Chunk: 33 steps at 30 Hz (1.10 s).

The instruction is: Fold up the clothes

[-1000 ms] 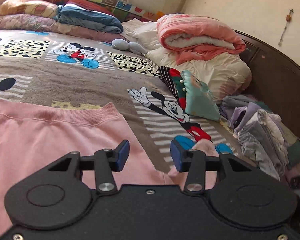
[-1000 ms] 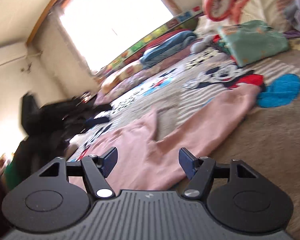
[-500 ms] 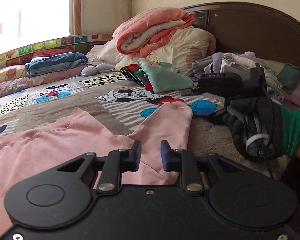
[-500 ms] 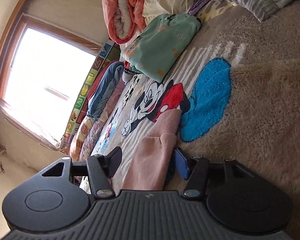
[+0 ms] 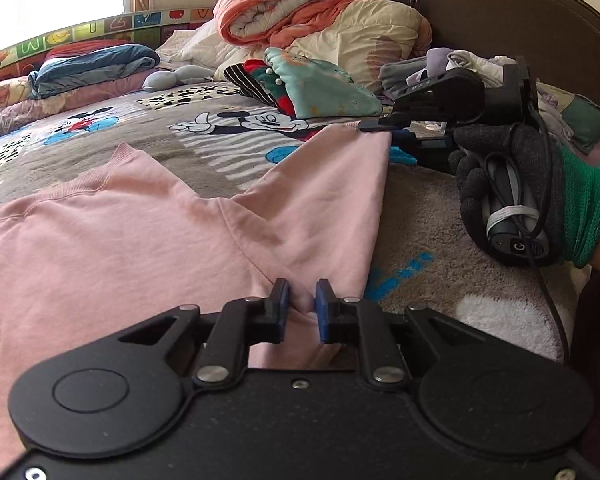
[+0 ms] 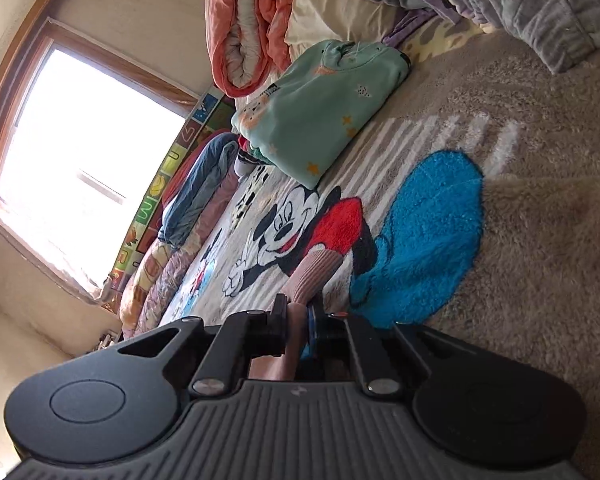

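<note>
A pink sweatshirt [image 5: 132, 232] lies spread on the cartoon-print bed blanket [image 5: 220, 136]. Its sleeve [image 5: 332, 184] runs up and to the right. My left gripper [image 5: 301, 300] is shut on a pinch of pink fabric where the sleeve meets the body. In the left wrist view the right gripper [image 5: 374, 127], held by a gloved hand [image 5: 512, 184], clamps the sleeve's far end. In the right wrist view my right gripper [image 6: 297, 316] is shut on the sleeve just behind its ribbed cuff [image 6: 318, 270], turned on its side just above the blanket.
A folded mint-green top [image 6: 320, 116] on a striped garment [image 5: 252, 80] lies just beyond the sleeve. A heap of grey clothes [image 6: 532, 12] sits by the dark headboard [image 5: 520, 16]. A rolled orange quilt [image 5: 300, 0] tops cream pillows. Folded bedding [image 5: 92, 64] lines the window side.
Both grippers went from open to shut: the left closed on fabric at the sleeve's base, the right closed on the sleeve by the cuff. The sleeve is now pulled out straight.
</note>
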### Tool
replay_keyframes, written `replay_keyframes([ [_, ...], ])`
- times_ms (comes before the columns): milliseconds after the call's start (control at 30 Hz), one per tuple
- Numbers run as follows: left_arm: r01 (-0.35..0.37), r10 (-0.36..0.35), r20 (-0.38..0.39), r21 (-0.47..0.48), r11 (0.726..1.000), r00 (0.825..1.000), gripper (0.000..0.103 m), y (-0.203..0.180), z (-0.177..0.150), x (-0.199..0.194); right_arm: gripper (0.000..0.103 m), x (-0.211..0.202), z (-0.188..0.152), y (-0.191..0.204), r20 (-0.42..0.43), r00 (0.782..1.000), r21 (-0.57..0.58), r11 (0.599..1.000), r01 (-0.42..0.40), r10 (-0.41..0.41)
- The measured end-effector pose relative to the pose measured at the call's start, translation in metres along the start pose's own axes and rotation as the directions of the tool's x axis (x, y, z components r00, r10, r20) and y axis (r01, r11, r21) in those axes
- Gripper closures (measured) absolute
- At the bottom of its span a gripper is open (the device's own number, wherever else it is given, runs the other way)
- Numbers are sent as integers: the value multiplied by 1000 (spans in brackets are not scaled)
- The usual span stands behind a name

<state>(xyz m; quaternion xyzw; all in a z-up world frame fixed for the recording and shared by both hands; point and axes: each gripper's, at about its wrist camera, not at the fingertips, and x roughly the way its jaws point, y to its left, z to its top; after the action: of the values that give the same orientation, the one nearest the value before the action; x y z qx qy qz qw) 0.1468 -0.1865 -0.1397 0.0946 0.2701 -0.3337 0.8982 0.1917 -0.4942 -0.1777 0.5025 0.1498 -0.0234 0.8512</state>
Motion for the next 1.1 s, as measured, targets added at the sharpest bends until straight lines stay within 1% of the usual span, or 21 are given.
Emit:
replay_keyframes([
  [67,1,-1,-2,2,1000,1000,90,-1,0,0,92,-6,2,-1,24,1000,11,1000,-5,4],
  [267,12,-12,-4,-9,1000,1000,90,2,-1,1,93,-5,2,-12,12,996,31,996,86,-87],
  [367,34,-34,6,-27,999,999,90,5,0,-2,94,-2,0,-13,3,992,25,991,130,-130],
  [400,47,-47,9,-38,998,999,89,7,1,-4,93,-2,-1,-10,6,991,9,991,137,-137],
  [433,58,-57,11,-46,997,998,89,8,3,-8,89,-4,-1,-8,23,989,0,990,143,-143],
  [467,64,-63,17,-48,997,998,89,9,4,-13,87,-8,0,-6,53,987,-11,988,154,-153],
  [533,85,-85,15,-15,996,996,89,5,7,-25,75,-17,1,1,115,979,-46,983,176,-170],
  [600,87,-88,9,53,995,996,89,-2,5,-37,75,-26,3,16,160,974,-141,973,184,-161],
  [633,76,-76,3,95,993,997,89,-7,3,-42,75,-29,3,24,172,974,-197,964,180,-147],
  [667,52,-52,-7,138,989,999,89,-11,-2,-45,75,-32,1,34,173,977,-256,952,166,-124],
  [700,36,-34,-16,153,988,999,89,-12,-7,-46,75,-35,-2,42,159,983,-307,941,141,-96],
  [767,23,-19,-33,138,990,999,89,-10,-14,-45,75,-38,-18,57,75,997,-372,927,49,-22],
  [800,18,-13,-36,126,992,999,89,-9,-16,-45,75,-40,-25,64,31,999,-401,916,1,13],
  [867,8,-6,-31,94,996,999,89,-7,-14,-47,75,-44,-41,78,-59,995,-452,887,-97,79],
  [933,7,-6,-18,61,998,1000,89,-6,-10,-57,75,-48,-56,93,-153,978,-492,848,-197,139],
  [1000,-15,15,-5,47,999,1000,89,-3,-10,-70,75,-51,-76,108,-257,949,-521,801,-295,182],
  [1033,-38,39,-4,30,999,999,88,2,-12,-76,75,-52,-87,115,-304,934,-538,776,-330,187],
  [1100,-85,85,-4,-4,996,996,88,12,-16,-89,75,-53,-109,121,-367,917,-561,749,-353,156],
])
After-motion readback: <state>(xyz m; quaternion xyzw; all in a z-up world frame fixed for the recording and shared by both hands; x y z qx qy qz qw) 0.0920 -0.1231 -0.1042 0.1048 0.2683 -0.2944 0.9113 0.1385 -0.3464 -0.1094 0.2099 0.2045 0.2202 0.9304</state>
